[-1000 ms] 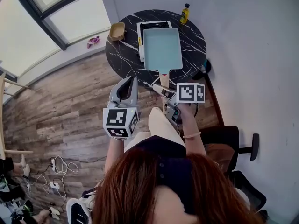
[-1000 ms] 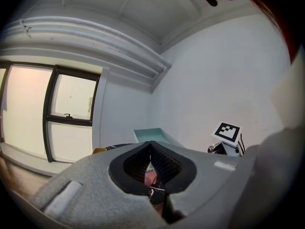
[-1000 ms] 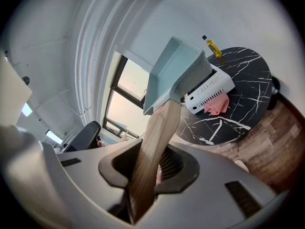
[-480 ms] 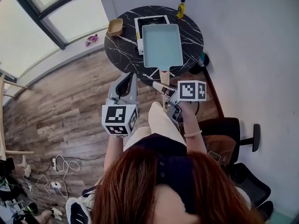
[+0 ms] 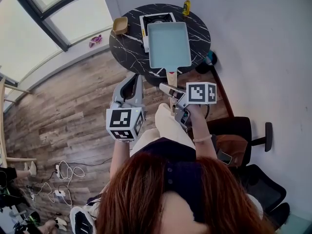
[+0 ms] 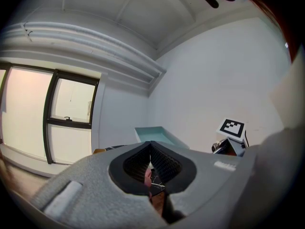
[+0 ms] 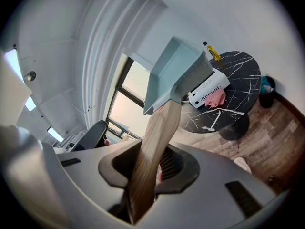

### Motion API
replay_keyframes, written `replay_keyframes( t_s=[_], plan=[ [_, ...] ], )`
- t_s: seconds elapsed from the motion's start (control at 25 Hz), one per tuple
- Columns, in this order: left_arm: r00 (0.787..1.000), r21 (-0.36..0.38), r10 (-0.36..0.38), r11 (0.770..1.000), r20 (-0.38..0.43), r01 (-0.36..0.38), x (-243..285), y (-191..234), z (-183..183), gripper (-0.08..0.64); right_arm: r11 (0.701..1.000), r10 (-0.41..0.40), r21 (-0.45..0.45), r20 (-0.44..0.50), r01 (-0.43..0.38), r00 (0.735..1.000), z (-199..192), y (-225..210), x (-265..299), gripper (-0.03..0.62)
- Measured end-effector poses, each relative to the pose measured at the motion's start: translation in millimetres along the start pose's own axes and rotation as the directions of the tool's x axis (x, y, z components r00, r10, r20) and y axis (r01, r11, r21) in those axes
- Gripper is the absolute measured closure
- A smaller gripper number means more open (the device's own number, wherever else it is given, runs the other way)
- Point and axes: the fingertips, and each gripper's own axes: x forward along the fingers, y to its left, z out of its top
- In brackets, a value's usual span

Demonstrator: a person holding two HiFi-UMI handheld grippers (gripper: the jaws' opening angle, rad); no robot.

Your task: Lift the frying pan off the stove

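The light-blue rectangular frying pan (image 5: 168,44) hangs over the round black marble table (image 5: 126,52), and its wooden handle (image 5: 171,76) points at me. My right gripper (image 5: 171,95) is shut on that handle. In the right gripper view the handle (image 7: 155,132) runs up between the jaws to the raised pan (image 7: 174,73). The white stove (image 5: 155,19) shows behind the pan's far left corner. My left gripper (image 5: 131,81) is held off the table's near edge, shut with nothing in it; its fingertips (image 6: 150,146) meet.
A yellow bottle (image 5: 186,6) and a small wooden bowl (image 5: 120,25) stand on the table's far side. A pink cloth (image 7: 217,99) lies by the stove (image 7: 209,86). A black chair (image 5: 243,140) is on my right. Cables (image 5: 58,184) lie on the wooden floor.
The pan has slid off the stove toward me and to the right, baring more of the stove's top. Both grippers have drawn back a little from the table.
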Motion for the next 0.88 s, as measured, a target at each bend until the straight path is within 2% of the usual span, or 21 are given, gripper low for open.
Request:
replay_keyframes(
  t_s=[0.28, 0.88],
  plan=[
    [1.000, -0.001, -0.019, 1.000, 0.017, 0.019, -24.7, -11.0, 4.2, 0.548, 1.000, -0.014, -0.007, 0.013, 0.014, 1.000, -22.2, 16.5, -17.4, 0.491],
    [1.000, 0.001, -0.021, 1.000, 0.022, 0.021, -13.2, -25.8, 8.1, 0.548, 0.999, -0.006, -0.031, 0.003, 0.006, 1.000, -18.8, 20.1, -33.2, 0.491]
  ],
)
